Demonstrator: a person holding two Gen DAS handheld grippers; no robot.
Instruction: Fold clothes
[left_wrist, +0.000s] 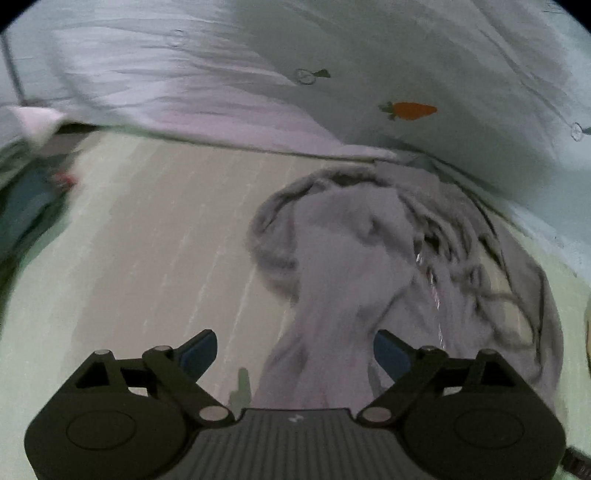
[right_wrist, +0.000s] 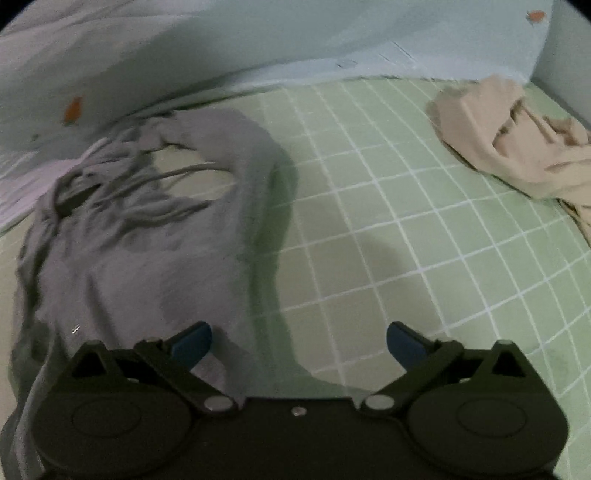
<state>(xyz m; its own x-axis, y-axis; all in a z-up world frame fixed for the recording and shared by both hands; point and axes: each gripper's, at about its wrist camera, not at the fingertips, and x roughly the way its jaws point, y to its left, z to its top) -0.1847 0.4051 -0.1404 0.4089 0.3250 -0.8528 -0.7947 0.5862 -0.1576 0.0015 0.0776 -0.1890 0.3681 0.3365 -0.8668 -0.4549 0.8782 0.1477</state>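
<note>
Grey garment (right_wrist: 140, 229) crumpled at left of right view, lower edge hidden behind my right gripper (right_wrist: 299, 341); jaws wide apart, empty. Left gripper (left_wrist: 295, 352) likewise spread above it. Beige garment (right_wrist: 517, 144) upper right, cut off. Left view blurred.

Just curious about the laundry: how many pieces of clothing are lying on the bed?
2: a grey garment crumpled at the left, and a beige garment at the far right. More may lie out of view.

The left gripper (left_wrist: 294, 350) and the right gripper (right_wrist: 299, 341) both hover with jaws spread wide, gripping nothing.
</note>
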